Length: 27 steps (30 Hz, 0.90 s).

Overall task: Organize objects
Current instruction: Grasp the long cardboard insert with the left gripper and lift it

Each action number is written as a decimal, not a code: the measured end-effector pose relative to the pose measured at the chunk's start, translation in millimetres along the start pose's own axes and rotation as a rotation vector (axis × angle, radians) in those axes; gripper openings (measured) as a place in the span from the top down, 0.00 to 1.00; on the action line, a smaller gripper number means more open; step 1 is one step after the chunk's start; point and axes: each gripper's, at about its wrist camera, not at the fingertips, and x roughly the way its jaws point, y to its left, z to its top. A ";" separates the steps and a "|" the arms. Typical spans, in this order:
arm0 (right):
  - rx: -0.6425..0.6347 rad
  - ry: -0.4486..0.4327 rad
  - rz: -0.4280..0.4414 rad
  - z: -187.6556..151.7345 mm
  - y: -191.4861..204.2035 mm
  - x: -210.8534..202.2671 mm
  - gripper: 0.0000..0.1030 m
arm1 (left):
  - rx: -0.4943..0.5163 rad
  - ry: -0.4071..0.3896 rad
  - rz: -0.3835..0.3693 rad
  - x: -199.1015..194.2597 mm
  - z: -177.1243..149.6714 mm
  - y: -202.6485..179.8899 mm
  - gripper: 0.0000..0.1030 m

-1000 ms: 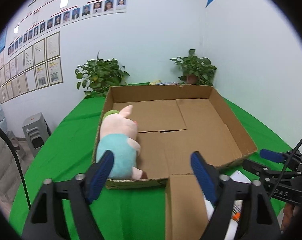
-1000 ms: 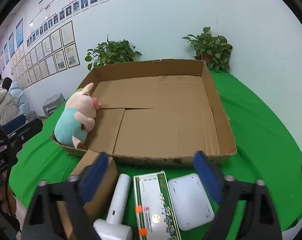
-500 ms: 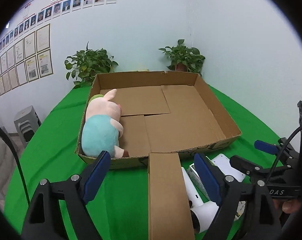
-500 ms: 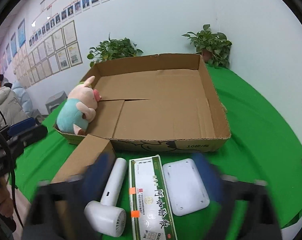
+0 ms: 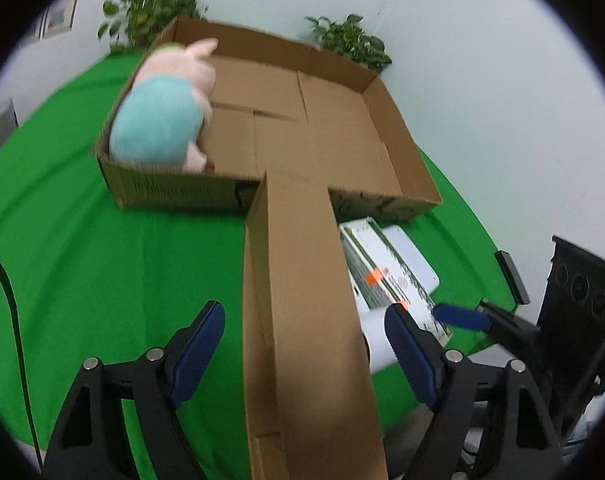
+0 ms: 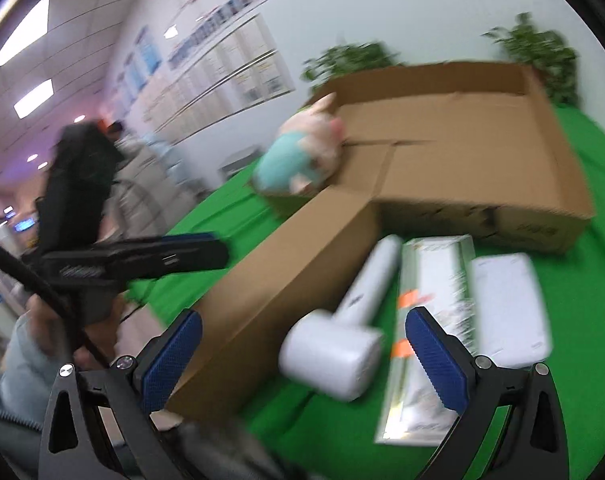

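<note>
Now we reach for the long cardboard box (image 5: 302, 300) on the table (image 5: 82, 260); our left gripper (image 5: 304, 344) fingers straddle it, closing without touching yet, while our right gripper (image 6: 302, 354) gapes empty above the white hair dryer (image 6: 342, 332).

A table covered in green cloth (image 5: 94, 264) carries a wide, shallow cardboard tray (image 5: 386, 132). In front of the tray lie, side by side, a long closed cardboard box (image 5: 302, 300), a white hair dryer (image 6: 342, 328), a green-and-white printed box (image 6: 430, 320) and a flat white device (image 6: 510, 308).
</note>
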 end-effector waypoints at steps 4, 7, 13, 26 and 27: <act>-0.005 0.067 0.137 -18.3 23.3 13.8 0.01 | -0.057 0.046 -0.091 9.4 -12.9 8.0 0.53; -0.007 0.100 0.185 -23.7 35.8 25.4 0.01 | -0.059 0.058 -0.124 10.3 -17.5 7.0 0.63; -0.031 0.133 0.205 -17.6 57.6 40.5 0.00 | -0.082 0.034 -0.158 0.1 -18.6 7.9 0.86; 0.003 0.181 0.221 -1.1 73.3 74.9 0.01 | -0.100 0.031 -0.017 -15.1 -19.9 15.5 0.96; 0.012 0.186 0.202 -2.5 71.1 75.6 0.02 | -0.094 0.040 -0.012 -13.7 -19.9 15.5 0.96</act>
